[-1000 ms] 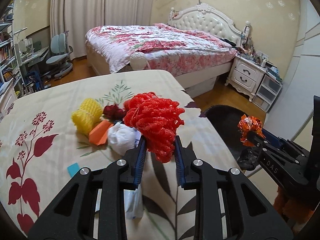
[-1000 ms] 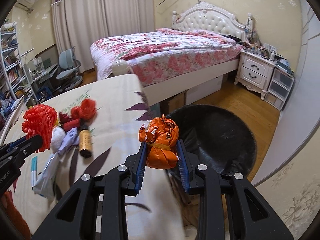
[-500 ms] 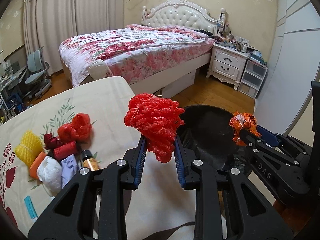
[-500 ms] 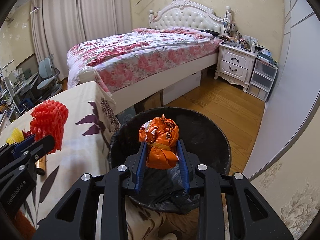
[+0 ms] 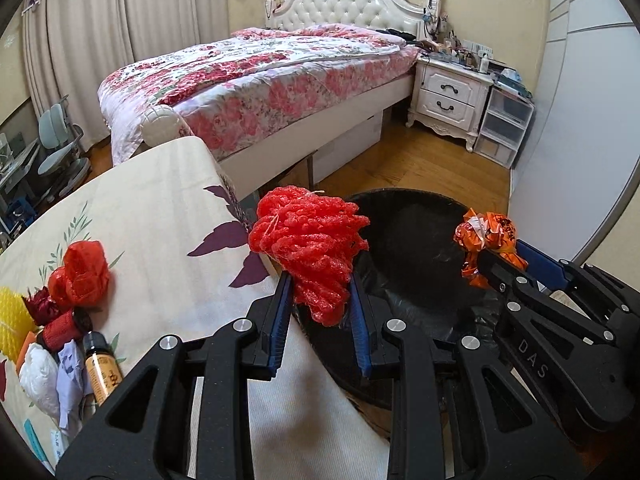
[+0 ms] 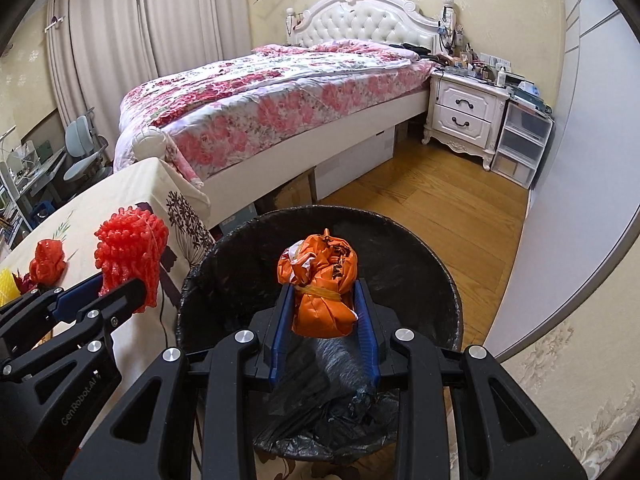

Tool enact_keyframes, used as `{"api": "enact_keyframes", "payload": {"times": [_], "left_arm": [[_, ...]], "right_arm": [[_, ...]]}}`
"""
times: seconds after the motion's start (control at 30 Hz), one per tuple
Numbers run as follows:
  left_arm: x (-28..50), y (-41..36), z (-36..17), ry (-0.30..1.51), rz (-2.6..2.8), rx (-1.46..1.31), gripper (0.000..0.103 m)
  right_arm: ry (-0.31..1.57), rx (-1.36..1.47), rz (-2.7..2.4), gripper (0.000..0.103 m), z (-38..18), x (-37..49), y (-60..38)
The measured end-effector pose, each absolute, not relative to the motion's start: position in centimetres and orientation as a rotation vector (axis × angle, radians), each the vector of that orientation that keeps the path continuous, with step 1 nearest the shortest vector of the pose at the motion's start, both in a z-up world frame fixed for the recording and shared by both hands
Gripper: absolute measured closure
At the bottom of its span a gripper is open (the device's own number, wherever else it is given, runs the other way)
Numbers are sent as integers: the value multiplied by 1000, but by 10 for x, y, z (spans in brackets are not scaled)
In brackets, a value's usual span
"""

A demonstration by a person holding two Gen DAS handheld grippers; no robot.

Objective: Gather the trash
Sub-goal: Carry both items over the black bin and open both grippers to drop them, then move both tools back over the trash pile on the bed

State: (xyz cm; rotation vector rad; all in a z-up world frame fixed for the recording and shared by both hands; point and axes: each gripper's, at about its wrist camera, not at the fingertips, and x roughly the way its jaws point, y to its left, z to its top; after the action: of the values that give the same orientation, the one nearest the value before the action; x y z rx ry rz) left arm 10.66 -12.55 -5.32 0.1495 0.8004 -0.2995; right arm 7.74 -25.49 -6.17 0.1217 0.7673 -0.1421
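Evenly and softly lit, daylight filtering through the closed curtains [image 5: 100, 40] at the upper left. No harsh shadows; faint sheen on the wooden floor [image 6: 432, 208]. Sharp throughout, free of motion blur. Strong fisheye bending at the edges, black vignette filling all four corners.
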Motion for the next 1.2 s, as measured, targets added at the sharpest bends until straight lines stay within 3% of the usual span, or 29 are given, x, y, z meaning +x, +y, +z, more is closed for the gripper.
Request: {"api": "enact_keyframes", "payload": {"times": [0.17, 0.23, 0.3, 0.37, 0.67, 0.9, 1.2], "left_arm": [[114, -131, -61, 829, -303, 153, 74], [115, -130, -63, 838, -304, 154, 69], [115, -130, -64, 838, -310, 155, 52], [114, -129, -62, 828, -317, 147, 44], [111, -118, -54, 817, -294, 116, 26], [95, -94, -38, 797, -250, 85, 23], [57, -53, -19, 776, -184, 60, 20]], "right_arm": [[786, 139, -146, 71, -69, 83, -262], [795, 142, -155, 64, -72, 85, -265], [798, 151, -168, 62, -72, 86, -268], [798, 157, -178, 62, -73, 85, -270], [774, 158, -205, 56, -64, 77, -273], [759, 159, -206, 47, -53, 64, -267], [745, 154, -148, 46, -43, 37, -238]]}}
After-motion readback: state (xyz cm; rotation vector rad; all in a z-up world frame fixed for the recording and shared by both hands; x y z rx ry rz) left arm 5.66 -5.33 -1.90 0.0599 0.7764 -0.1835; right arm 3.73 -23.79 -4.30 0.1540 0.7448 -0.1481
